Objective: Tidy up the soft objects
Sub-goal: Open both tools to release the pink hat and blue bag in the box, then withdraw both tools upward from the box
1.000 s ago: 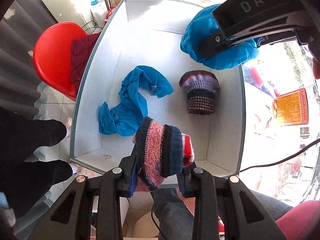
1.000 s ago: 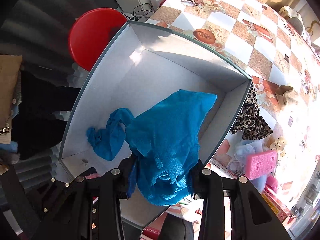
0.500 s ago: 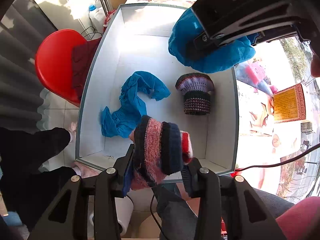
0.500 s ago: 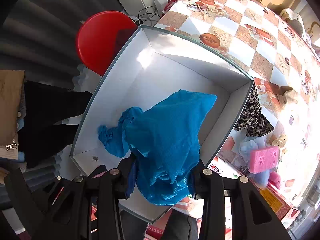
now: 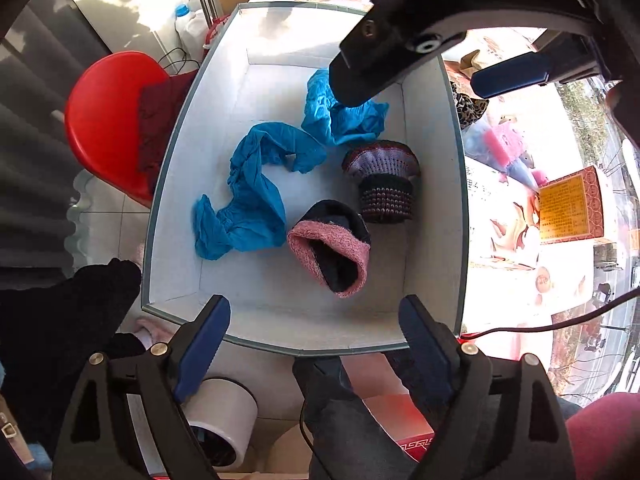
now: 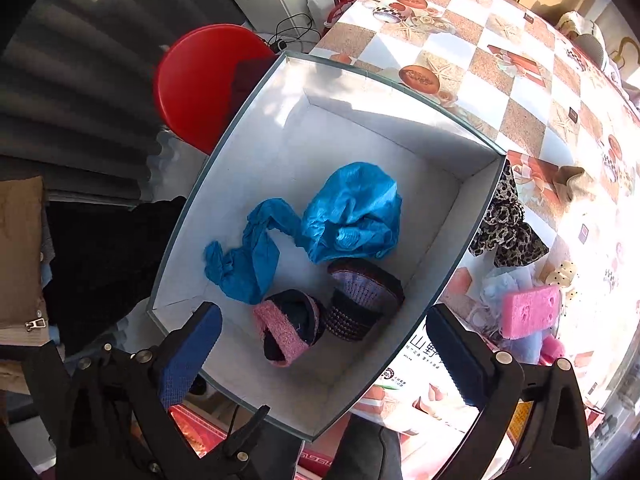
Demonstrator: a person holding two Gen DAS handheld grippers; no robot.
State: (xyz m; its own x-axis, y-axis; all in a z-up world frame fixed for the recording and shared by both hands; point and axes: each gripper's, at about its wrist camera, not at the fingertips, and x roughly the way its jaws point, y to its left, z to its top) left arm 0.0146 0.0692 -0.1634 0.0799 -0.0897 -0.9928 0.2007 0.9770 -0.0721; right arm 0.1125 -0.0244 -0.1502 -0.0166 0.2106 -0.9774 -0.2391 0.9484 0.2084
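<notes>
Four soft things lie inside the white open-topped cardboard box (image 5: 434, 200): a crumpled blue plastic cover (image 6: 352, 216), a twisted blue cloth (image 5: 252, 192), a pink-cuffed dark knitted hat (image 5: 332, 248) and a purple-striped knitted hat (image 5: 384, 184). Above the box, the left tool (image 5: 314, 332) and right tool (image 6: 320, 346) are spreading apart, empty.

A: The box (image 5: 454, 184) looks like matt white card inside. The pink-cuffed hat (image 5: 330, 248) and the striped hat (image 5: 384, 184) are coarse knit wool.

B: Both blue covers (image 6: 352, 212) look thin, crinkled, faintly shiny. The stool (image 6: 200, 80) is glossy red plastic; the table (image 6: 500, 48) wears a smooth printed cloth.
</notes>
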